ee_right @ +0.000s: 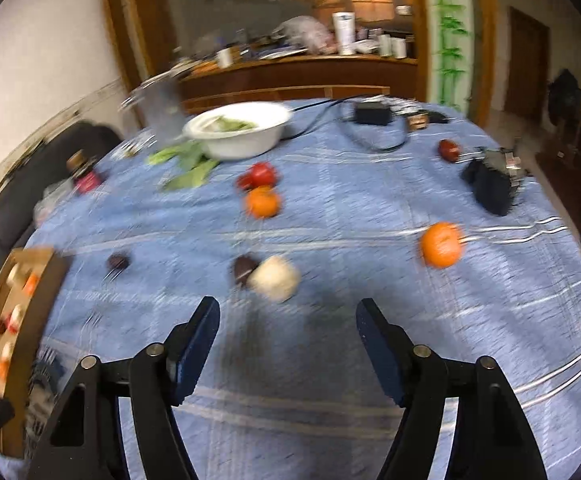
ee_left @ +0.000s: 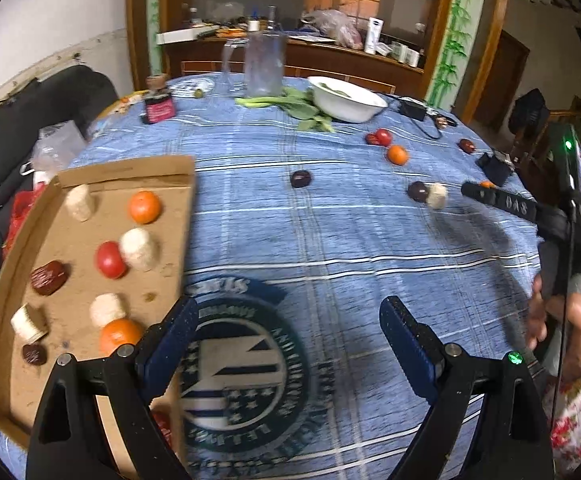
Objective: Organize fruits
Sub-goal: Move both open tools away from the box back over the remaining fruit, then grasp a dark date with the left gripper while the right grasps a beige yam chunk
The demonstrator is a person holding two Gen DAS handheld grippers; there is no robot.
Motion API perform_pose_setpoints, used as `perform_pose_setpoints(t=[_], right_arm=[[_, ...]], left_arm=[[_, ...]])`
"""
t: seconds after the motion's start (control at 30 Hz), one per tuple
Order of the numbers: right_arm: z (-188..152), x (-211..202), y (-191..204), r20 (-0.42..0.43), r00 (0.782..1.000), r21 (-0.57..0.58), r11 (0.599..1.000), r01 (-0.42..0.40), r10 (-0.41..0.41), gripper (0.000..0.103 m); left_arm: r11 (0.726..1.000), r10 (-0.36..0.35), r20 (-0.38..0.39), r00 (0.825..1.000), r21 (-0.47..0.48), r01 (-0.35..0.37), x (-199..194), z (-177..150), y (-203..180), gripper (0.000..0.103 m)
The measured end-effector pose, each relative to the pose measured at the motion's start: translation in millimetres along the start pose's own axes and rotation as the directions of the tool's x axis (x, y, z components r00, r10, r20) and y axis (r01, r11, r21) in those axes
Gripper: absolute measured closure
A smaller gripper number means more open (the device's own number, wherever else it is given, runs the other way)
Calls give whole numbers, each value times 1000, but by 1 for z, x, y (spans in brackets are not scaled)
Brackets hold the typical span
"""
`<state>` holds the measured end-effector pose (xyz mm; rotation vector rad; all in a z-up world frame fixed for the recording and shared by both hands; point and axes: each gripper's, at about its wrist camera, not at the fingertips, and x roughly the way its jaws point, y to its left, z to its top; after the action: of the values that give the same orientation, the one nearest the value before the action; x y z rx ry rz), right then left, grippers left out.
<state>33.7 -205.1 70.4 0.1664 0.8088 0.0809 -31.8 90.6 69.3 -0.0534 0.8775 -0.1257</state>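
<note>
Nine rounded fruits (ee_left: pixel 144 207) — shallow cardboard tray (ee_left: pixel 130 172).

A white bowl (ee_left: pixel 346 100) of greens, a clear jug (ee_left: pixel 261 65) and a black adapter (ee_right: pixel 371 113) sit on the blue tablecloth (ee_left: pixel 330 240)

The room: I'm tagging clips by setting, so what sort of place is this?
Probably a home dining room: a round table under a blue cloth, a bowl of greens on it, and a cluttered wooden sideboard behind.
</note>
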Motion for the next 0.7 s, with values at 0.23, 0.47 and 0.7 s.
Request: perform_pose_setpoints(t=[0.23,0.47,0.7], right_arm=[[14,19,-17,-30,994,40,993,-108,109,44],[2,56,20,-122,987,-113,987,-114,100,44],[2,57,23,-126,982,-110,982,-152,138,62]], left_arm=[[994,-110,-47,993,-28,109,32,22,-21,12],[994,-97,-57,994,-53,94,53,34,-22,12],[998,-42,-93,995,-50,38,70,58,-12,12]])
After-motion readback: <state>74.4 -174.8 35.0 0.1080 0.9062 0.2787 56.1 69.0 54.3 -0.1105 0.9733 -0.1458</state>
